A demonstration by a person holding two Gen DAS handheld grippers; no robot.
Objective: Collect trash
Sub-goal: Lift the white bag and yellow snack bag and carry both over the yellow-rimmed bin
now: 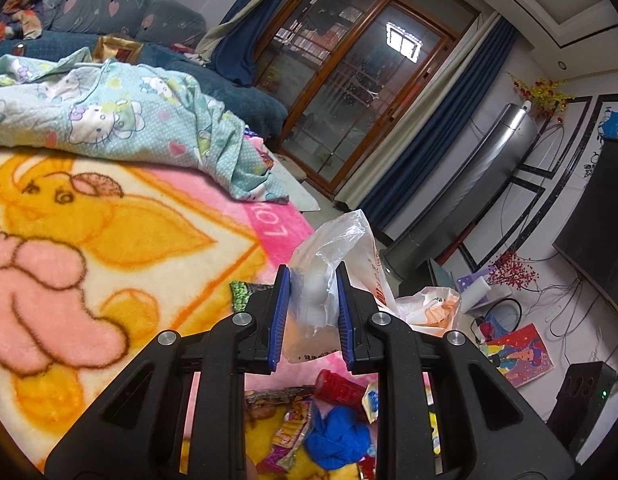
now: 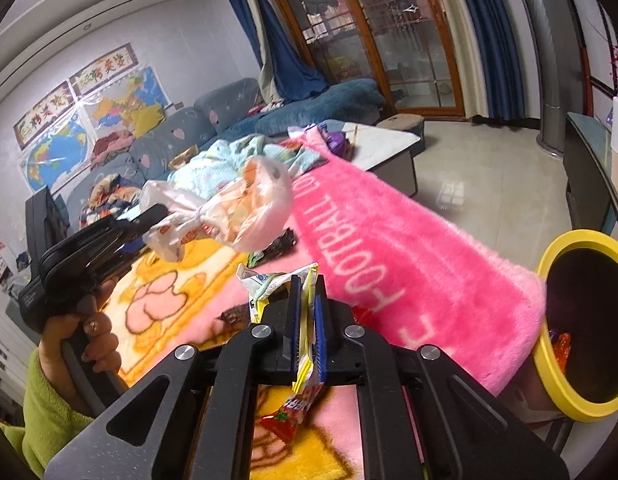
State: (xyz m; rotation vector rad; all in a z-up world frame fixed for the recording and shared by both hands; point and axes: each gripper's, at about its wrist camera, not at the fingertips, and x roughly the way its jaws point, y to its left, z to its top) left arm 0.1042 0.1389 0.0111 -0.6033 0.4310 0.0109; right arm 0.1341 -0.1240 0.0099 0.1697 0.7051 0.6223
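My left gripper (image 1: 313, 276) is shut on a crumpled clear plastic bag (image 1: 329, 264) with orange print and holds it above the pink and yellow cartoon blanket (image 1: 109, 240). The right wrist view shows that left gripper (image 2: 157, 213) in a hand with a green sleeve, the plastic bag (image 2: 237, 204) hanging from its tip. My right gripper (image 2: 307, 284) is shut on a yellow snack wrapper (image 2: 305, 392) with a red end, lifted off the blanket (image 2: 389, 248). More wrappers (image 1: 337, 388) and a blue scrap (image 1: 333, 432) lie below the left gripper. A yellow-rimmed bin (image 2: 549, 364) stands at the blanket's right edge.
A light-blue cartoon quilt (image 1: 121, 116) is bunched at the blanket's far end, with a blue sofa (image 2: 213, 120) behind it. A low white table (image 2: 389, 144) sticks out past the blanket. Cables, a picture book (image 1: 521, 352) and a tall grey unit (image 1: 481, 184) stand on the floor.
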